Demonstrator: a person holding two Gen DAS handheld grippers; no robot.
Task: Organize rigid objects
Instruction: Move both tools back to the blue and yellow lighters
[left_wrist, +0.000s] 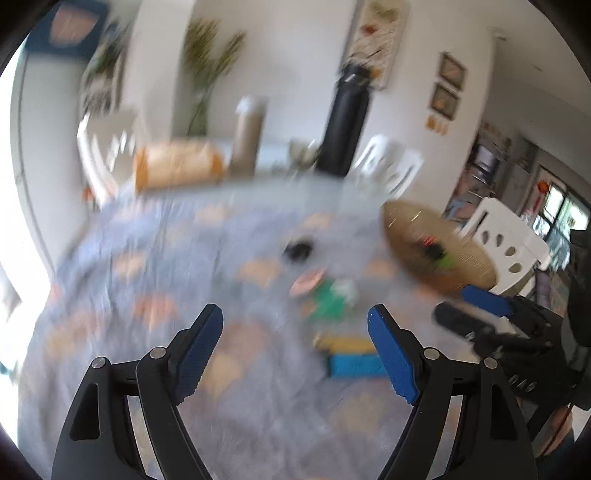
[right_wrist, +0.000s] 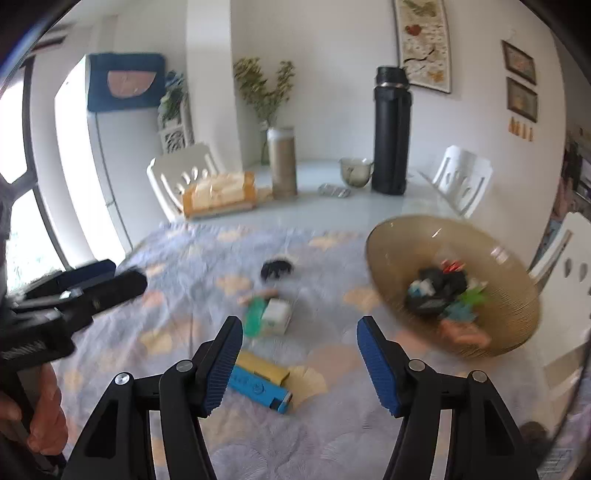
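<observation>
At three o'clock, the amber glass bowl (right_wrist: 454, 284) holds blurred small objects; left gripper (left_wrist: 295, 325) and right gripper (right_wrist: 299, 336) gape empty.

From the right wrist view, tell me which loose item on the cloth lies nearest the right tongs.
The blue box, lying beside the yellow one; the green-and-white item and black piece lie farther off.

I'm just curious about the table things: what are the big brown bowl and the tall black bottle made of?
The bowl looks like tinted see-through glass or plastic: the cloth shows through its wall, fine ribs ring it, and its rim glints. Which of the two, I cannot tell. The bottle looks like matt black coated metal, with a bare silvery band under its cap; plastic is possible.
</observation>
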